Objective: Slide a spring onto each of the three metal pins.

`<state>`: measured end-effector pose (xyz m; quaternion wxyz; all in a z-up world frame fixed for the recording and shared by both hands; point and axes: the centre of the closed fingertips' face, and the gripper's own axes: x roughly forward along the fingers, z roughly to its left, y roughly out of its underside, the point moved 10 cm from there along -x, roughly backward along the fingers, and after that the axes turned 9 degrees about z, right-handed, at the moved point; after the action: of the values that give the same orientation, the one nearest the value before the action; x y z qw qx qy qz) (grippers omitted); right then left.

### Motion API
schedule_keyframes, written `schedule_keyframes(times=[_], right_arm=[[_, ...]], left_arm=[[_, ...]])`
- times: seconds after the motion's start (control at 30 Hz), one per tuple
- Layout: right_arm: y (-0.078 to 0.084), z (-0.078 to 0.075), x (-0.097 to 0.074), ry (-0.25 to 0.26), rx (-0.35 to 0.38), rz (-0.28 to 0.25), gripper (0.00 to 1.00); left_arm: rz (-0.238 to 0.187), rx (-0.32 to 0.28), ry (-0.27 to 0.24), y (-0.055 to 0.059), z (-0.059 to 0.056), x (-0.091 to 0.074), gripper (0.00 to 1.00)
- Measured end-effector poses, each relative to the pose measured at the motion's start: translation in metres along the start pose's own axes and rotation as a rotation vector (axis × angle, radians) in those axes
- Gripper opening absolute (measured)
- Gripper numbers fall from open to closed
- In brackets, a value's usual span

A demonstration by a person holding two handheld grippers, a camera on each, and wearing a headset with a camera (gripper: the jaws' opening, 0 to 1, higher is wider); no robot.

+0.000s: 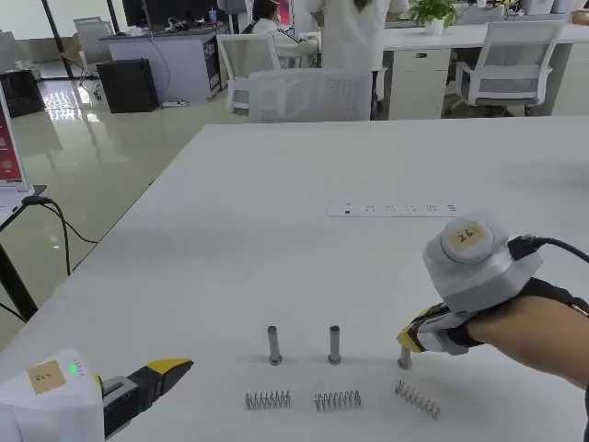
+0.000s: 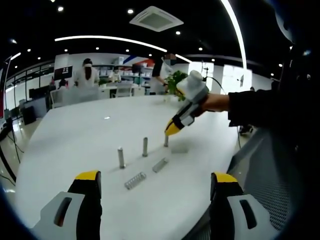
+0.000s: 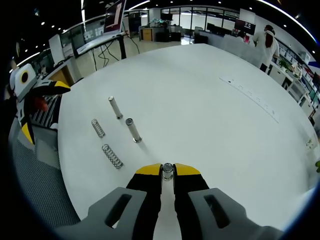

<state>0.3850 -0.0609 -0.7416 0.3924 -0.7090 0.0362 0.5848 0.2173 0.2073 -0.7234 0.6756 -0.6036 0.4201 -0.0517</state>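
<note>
Three short metal pins stand in a row on the white table: a left pin [image 1: 274, 345], a middle pin [image 1: 334, 343] and a right pin [image 1: 404, 358]. My right gripper [image 1: 411, 339] is shut on the top of the right pin [image 3: 167, 171], which stays upright on the table. One spring lies in front of each pin: left spring [image 1: 268, 400], middle spring [image 1: 338, 400], right spring [image 1: 417, 400]. My left gripper [image 1: 156, 378] hovers open and holding nothing at the near left corner, well short of the pins [image 2: 121, 157].
A white power strip [image 1: 393, 210] lies further back on the table [image 1: 276, 203]. The table's near edge runs just behind the springs. Desks, chairs and people are far behind the table.
</note>
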Motion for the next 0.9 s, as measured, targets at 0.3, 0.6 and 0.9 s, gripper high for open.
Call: schedule_keyframes(times=[0.3,0.6,0.9], right_arm=[[0.0017,0.0013,0.0003,0.002,-0.017,0.001,0.06],[0.0014,0.0006,-0.0028,0.012,-0.026,-0.017,0.09],[0.0013,0.0014,-0.0067,0.023,-0.041,-0.037,0.14]], left_arm=[[0.003,0.000,0.001,0.0007,-0.0003,-0.0002,0.87],[0.005,0.003,0.000,0.0006,-0.0011,-0.0002,0.87],[0.005,0.002,-0.003,0.0004,-0.0009,-0.0005,0.87]])
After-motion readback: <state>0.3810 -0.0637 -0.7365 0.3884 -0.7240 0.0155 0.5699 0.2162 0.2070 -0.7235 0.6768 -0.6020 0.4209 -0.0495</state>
